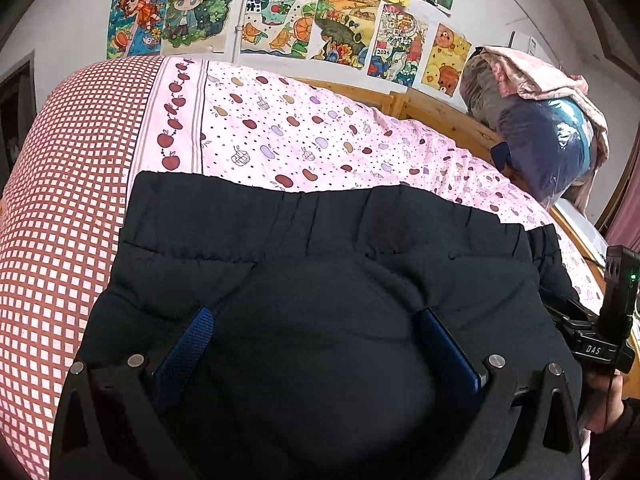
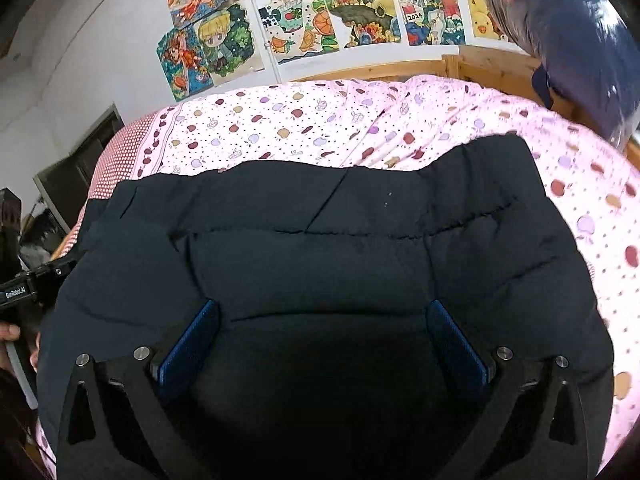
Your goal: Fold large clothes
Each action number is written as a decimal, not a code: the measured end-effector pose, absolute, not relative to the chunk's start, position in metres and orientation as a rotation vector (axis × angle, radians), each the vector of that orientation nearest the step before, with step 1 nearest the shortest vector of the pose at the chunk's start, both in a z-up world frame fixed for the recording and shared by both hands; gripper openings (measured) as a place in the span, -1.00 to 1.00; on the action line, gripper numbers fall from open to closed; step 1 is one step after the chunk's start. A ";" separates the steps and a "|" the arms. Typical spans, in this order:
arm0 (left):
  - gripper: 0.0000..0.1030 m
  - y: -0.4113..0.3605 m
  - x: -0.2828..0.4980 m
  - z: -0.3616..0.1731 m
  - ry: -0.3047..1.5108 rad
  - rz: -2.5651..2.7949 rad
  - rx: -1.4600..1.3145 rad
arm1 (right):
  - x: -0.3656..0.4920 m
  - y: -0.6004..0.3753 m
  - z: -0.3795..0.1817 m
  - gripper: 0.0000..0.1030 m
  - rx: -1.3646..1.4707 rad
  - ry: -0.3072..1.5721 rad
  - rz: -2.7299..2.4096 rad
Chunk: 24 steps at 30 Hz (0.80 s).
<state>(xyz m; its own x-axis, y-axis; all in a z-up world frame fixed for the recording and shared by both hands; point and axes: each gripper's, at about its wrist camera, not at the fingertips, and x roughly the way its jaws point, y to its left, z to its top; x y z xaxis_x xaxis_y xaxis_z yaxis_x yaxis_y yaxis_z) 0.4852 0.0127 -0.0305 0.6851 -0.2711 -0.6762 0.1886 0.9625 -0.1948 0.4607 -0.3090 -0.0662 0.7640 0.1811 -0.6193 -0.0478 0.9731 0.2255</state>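
Note:
A dark navy padded garment (image 1: pixel 320 240) lies spread on the pink apple-print quilt (image 1: pixel 300 132), its gathered hem toward the wall. My left gripper (image 1: pixel 316 340) hovers low over it, blue pads wide apart, the cloth bulging up between them without being pinched. In the right wrist view the same garment (image 2: pixel 320 208) fills the lower half. My right gripper (image 2: pixel 324 332) stands open just above its quilted panels, with the padding lying between the fingers. The quilt (image 2: pixel 320 128) shows beyond the hem. Each tool's black housing shows at the other view's edge, with a hand on it.
A red-checked cover (image 1: pixel 60 200) drapes the bed's left side. A wooden bed rail (image 1: pixel 440 116) runs along the wall under children's drawings (image 1: pixel 280 20). A plastic-bagged bundle of bedding (image 1: pixel 540 140) is piled at the right. A dark cabinet (image 2: pixel 76 176) stands at the left.

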 end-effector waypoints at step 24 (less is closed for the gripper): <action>1.00 0.011 0.489 -0.048 0.746 -0.255 -0.109 | 0.466 -0.311 -0.088 0.99 0.240 0.679 0.133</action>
